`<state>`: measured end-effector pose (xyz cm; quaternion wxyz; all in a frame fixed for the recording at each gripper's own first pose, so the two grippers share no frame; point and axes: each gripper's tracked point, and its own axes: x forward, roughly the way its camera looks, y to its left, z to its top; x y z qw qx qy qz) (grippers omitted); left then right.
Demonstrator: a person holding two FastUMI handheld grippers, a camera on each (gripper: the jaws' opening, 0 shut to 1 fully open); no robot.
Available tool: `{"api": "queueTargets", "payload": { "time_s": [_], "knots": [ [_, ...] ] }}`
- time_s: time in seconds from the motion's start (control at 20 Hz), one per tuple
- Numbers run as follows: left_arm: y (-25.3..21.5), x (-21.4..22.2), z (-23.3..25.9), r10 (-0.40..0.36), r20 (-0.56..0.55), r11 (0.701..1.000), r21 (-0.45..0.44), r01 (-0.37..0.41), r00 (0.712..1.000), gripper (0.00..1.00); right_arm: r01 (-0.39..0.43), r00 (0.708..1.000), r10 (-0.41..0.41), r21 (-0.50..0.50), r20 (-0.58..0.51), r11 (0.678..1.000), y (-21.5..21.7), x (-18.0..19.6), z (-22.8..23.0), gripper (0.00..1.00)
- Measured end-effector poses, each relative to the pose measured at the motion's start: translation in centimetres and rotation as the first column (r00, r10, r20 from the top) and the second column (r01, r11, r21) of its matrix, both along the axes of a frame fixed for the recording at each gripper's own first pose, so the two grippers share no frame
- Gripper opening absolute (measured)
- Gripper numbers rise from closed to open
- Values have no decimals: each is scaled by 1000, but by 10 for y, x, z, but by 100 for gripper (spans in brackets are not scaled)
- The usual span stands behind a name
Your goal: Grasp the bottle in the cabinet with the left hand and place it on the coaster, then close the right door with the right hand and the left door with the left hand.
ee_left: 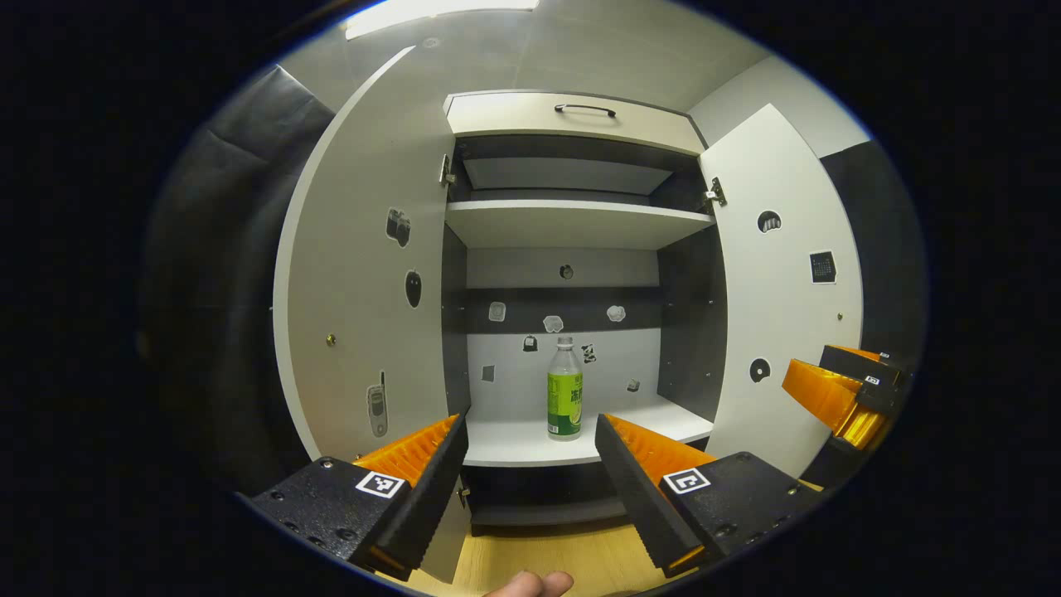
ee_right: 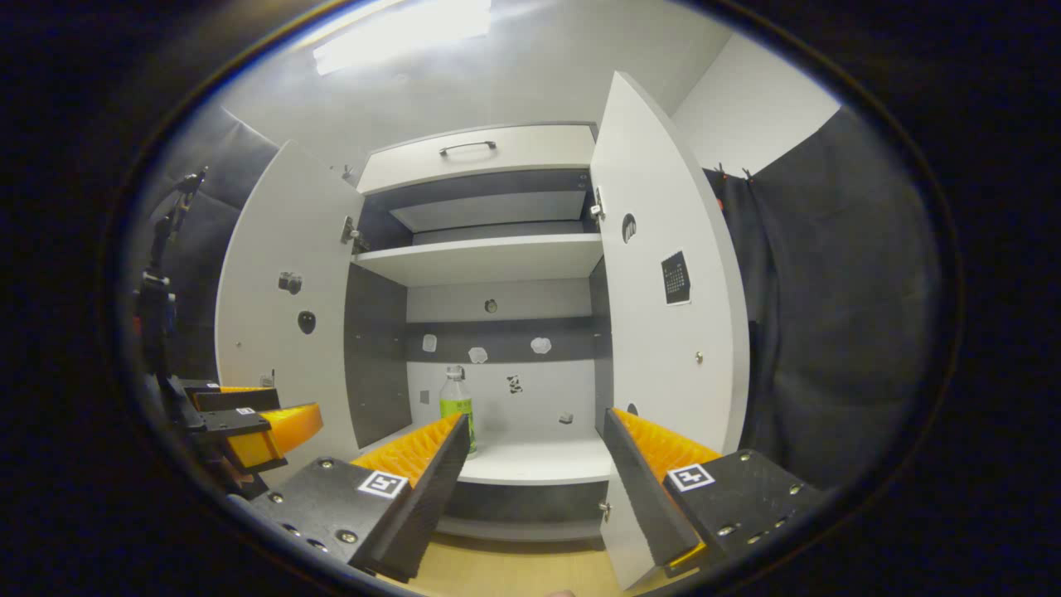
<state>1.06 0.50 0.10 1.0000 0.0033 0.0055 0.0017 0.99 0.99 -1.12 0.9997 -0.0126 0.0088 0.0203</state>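
A clear plastic bottle (ee_left: 564,388) with a green label and a pale cap is seen standing upright on the lower shelf of the cabinet (ee_left: 572,224), near the shelf's middle. The left door (ee_left: 365,290) and the right door (ee_left: 783,282), both white, are swung wide open.

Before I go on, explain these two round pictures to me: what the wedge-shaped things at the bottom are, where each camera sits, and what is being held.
No robot here: a person holds a two-finger gripper in each hand, and a fisheye camera rides on each. The wedges at the bottom are that gripper's own fingers. The left gripper view looks past the left gripper; the right gripper view looks past the right gripper. Each also catches the other gripper at its edge. Both face a cabinet with its left door and right door swung open. A bottle stands upright on the lower shelf. Both grippers are open and hold nothing.
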Motion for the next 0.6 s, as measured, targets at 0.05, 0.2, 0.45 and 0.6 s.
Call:
{"api": "queueTargets", "payload": {
  "time_s": [0.05, 0.2, 0.45, 0.6],
  "knots": [
    [-1, 0, -1, -2, -4, 1000, 0, 2, 1000, 98, 11, 1000, -11, -10, -8, 1000, -3, 1, -2, 98],
    [-5, -1, -5, -11, -11, 1000, -2, 11, 1000, 98, 35, 999, -35, -23, -34, 999, -10, -1, -8, 98],
    [-3, 1, -4, -13, -9, 1000, -2, 13, 1000, 98, 53, 997, -53, -11, -60, 999, -16, 1, -13, 98],
    [1, 3, -6, -6, -12, 1000, -3, 6, 1000, 98, 51, 997, -52, -14, -53, 999, -13, 2, -12, 98]
  ]
}}
